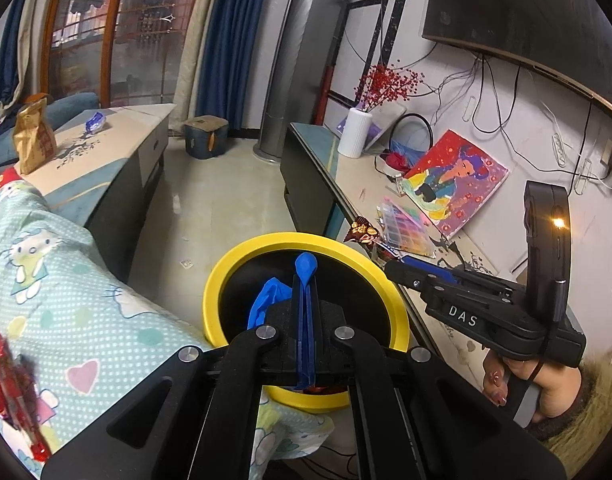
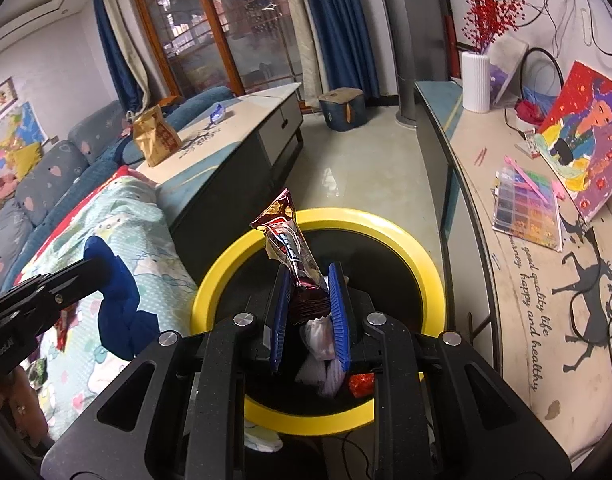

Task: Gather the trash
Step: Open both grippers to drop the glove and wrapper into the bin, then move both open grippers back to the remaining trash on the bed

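My left gripper is shut on a blue rubber glove, whose tip pokes out past the fingertips while the rest hangs to the left. It hovers over a black bin with a yellow rim. My right gripper is shut on a brown and red snack wrapper that stands up above the same bin's yellow rim. White crumpled paper and a red wrapper lie inside the bin. The left gripper with the glove shows at the left of the right wrist view. In the left wrist view the right gripper shows at the right.
A cartoon-print quilt lies left of the bin, with a red wrapper on it. The coffee table holds a brown paper bag and a blue wrapper. The TV cabinet on the right carries a vase, a painting and a bead box.
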Demonstrator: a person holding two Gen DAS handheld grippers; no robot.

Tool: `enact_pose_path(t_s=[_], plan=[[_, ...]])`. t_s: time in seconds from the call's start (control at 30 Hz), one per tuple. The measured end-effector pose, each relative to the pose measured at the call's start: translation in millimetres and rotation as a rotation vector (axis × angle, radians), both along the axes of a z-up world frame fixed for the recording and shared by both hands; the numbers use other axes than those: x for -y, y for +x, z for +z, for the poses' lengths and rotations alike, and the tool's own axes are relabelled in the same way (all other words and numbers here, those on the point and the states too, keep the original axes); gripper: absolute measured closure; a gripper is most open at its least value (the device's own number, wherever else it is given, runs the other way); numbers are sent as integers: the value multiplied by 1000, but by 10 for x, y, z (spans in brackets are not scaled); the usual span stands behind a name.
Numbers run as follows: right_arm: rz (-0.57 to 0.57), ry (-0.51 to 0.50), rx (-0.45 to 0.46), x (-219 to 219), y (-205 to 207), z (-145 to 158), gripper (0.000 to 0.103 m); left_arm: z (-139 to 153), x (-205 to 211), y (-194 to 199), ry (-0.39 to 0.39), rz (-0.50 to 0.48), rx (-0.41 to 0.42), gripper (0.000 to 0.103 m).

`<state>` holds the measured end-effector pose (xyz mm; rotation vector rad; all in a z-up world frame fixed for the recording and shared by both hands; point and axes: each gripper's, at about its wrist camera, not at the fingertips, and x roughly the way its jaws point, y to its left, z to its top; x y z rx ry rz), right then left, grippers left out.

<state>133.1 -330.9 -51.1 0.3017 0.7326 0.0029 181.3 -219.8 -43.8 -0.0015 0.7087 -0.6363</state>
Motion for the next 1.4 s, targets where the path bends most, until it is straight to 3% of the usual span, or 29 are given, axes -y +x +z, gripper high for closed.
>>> enact_pose_path(t_s=[0.73,0.8,0.83,0.87,0.93,1.03,1.4], plan=[[-44,51,-115,199,100,-371,87,-409,310,280,24,-17,-59,101],[-50,56,-123,224,100,-373,79,-417,313,304,22,-13,-61,98],[-55,56,-123,234,99,-374,76,-416,308,312,20,-9,-62,84],[-65,57,-123,250,94,-369,69,-411,304,317,19,-3,-63,54],[-77,65,-118,272,88,-359,65,-390,264,309,4,17,-58,23],[-81,68,-112,282,82,-336,58,-341,219,271,10,32,-43,6],[-82,44,-50,238,38,-124,45,-206,-97,164,14,114,-32,6]])
